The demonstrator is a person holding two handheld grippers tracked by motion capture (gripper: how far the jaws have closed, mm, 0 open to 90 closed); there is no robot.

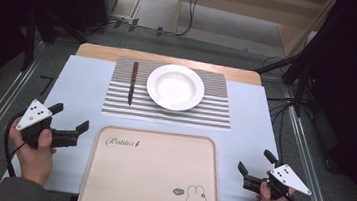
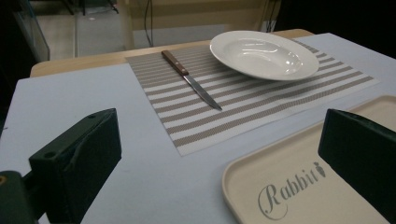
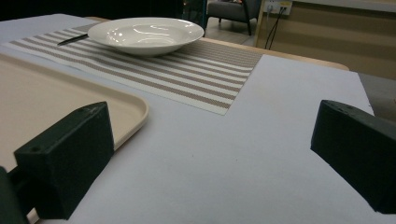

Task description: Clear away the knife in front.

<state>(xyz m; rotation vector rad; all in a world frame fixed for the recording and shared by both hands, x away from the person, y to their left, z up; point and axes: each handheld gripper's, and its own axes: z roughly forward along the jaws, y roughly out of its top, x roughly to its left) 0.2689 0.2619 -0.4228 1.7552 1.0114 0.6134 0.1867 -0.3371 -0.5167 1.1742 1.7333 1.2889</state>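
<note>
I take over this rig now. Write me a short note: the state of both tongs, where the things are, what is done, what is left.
Left tongs: open, empty, held at the tray's left side.
Right tongs: open, empty, held at the tray's right side.
Tray: near edge of the table, nothing on it.
Plate: empty, on the striped placemat beyond the tray.
Knife: on the placemat left of the plate, apart from it, wooden handle toward the far edge.
Done: nothing looks moved yet.
Left: probably moving plate and knife, perhaps to the tray; neither is grasped yet.
</note>
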